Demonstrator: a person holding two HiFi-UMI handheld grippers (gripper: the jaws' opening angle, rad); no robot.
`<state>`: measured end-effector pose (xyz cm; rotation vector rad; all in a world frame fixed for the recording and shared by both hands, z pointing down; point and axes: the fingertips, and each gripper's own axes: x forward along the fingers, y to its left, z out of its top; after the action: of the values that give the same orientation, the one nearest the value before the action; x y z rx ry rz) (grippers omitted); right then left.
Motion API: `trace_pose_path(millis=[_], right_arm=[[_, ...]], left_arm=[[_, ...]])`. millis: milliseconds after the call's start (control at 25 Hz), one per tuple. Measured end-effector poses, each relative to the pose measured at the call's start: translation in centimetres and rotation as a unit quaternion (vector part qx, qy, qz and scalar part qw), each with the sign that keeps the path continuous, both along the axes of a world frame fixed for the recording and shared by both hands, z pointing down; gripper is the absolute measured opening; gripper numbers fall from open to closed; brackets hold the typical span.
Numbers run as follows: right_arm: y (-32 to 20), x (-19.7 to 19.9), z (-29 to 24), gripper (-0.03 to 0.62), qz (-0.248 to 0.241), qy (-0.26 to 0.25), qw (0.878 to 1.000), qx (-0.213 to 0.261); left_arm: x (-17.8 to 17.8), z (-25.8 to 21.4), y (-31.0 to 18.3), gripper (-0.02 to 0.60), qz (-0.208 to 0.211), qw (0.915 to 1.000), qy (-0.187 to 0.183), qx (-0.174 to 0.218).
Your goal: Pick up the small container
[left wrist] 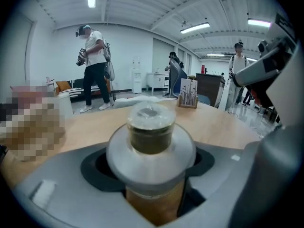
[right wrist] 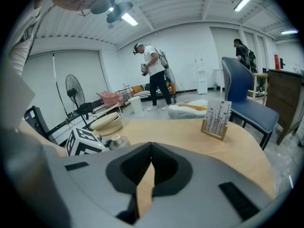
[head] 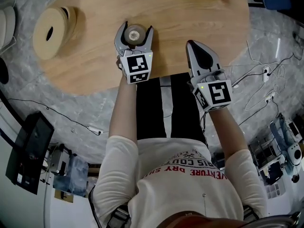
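Note:
The small container (head: pixel 135 33) is a short round jar with a clear lid and amber contents, standing on the oval wooden table (head: pixel 190 18). My left gripper (head: pixel 137 28) is open, one jaw on each side of the jar. In the left gripper view the container (left wrist: pixel 151 141) fills the middle between the jaws of the left gripper (left wrist: pixel 152 177), with a dark gap showing on its right side. My right gripper (head: pixel 191 44) is shut and empty, hovering over the table's near edge to the right. The right gripper view shows its jaws (right wrist: pixel 151 146) meeting, with the container (right wrist: pixel 114 140) small at the left.
A stack of cream round discs (head: pixel 53 27) lies at the table's left end. A wooden card holder (right wrist: pixel 216 120) stands at the far side, with a blue chair (right wrist: pixel 247 94) behind it. Several people stand in the room beyond. Cables run over the floor at the right.

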<state>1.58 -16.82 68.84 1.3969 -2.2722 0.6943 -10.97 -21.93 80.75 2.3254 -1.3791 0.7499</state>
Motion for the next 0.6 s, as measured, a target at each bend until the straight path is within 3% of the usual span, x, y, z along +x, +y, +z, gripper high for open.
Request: trace_pose_path(millis=[320,600], right_arm=[[-1.9,-2.0,-7.5,0.006,-0.021,-0.014,0.999,0.042],[-4.1,-3.8,-18.1,0.006,-0.066,-0.013,0.992,0.108]], left_arm=[[-1.3,-9.6,1.1,0.342,0.003,0.9997,-0.003,0.026],[-2.1,-22.2,0.6,0.342,-0.016,0.9967,0.023,0.076]])
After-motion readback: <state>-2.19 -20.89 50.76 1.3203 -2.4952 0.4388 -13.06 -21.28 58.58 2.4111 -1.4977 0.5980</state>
